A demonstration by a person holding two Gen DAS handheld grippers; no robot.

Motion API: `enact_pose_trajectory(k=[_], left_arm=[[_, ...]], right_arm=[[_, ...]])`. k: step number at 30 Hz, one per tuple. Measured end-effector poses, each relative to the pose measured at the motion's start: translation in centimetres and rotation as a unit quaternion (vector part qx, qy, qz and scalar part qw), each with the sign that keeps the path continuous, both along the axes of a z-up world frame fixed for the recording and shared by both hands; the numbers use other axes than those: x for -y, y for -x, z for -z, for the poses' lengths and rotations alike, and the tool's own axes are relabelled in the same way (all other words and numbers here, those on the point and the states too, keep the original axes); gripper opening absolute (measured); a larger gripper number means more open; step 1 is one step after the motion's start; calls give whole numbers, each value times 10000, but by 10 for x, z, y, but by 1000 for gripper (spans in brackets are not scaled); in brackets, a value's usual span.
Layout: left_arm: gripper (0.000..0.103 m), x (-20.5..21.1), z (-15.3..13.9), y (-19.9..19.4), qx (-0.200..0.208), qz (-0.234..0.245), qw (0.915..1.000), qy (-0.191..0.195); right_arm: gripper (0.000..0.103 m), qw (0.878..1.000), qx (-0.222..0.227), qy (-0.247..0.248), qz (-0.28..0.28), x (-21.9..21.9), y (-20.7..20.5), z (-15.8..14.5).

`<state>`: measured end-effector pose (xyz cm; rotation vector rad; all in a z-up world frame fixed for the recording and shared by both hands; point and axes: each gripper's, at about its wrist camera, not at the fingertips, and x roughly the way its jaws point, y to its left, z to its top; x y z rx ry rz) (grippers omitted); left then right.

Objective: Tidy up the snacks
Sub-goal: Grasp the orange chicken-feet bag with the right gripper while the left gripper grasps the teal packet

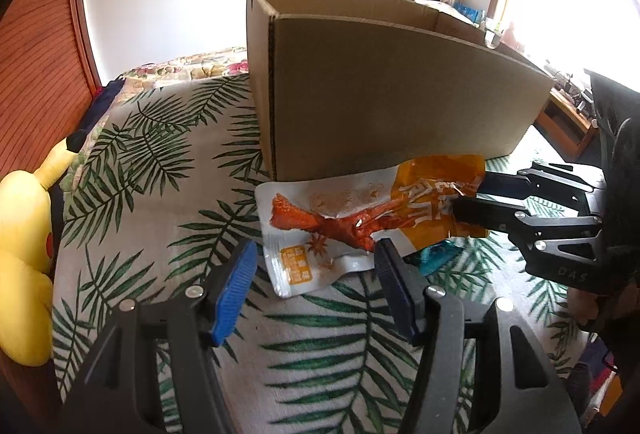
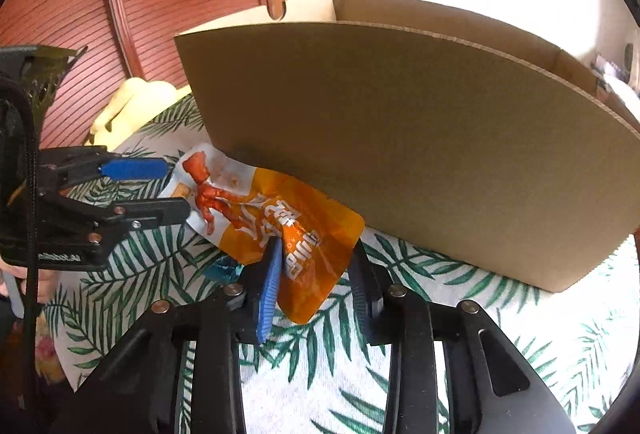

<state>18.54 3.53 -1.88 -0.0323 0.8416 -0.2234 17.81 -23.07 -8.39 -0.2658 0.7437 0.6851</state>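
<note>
A white and orange snack pouch with a red chicken-foot picture lies on the palm-leaf cloth, right against the front wall of an open cardboard box. My right gripper is shut on the pouch's orange end, which crumples between the pads; in the left wrist view the right gripper comes in from the right. My left gripper stands open, its blue pads either side of the pouch's white corner without pressing it. From the right wrist view the left gripper sits at the pouch's white end.
A teal wrapper peeks out from under the pouch. A yellow plush toy lies at the left edge of the cloth. Behind it rises a wooden headboard. The box wall stands tall right behind the pouch.
</note>
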Motion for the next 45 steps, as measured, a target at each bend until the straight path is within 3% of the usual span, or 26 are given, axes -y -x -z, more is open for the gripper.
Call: enact_pose_trajectory(k=[8,19,29,40,42,45], left_arm=[[60,19,-14,16,152,97,9996,198],[63,69,-3,-2,-31,341,9988,343],[61,83,0,-9,-26,158,9998,125],[41,89,15,-26,-218,-34,9997,-78],[28,89,15,-26,-213,-62,9997,-79],[21,87,15,-22,-172,-45,9998,-58]], right_arm=[[31,9988,356,-95,317,30,22,-21],[32,9919,528,-220,1134,105,48,-23],[32,9858,549,-149,1581,138,49,-12],[32,9850,590,-293,1598,148,57,-17],[32,9849,608,-300,1595,149,58,-18],[32,9849,628,-317,1584,149,61,-20]])
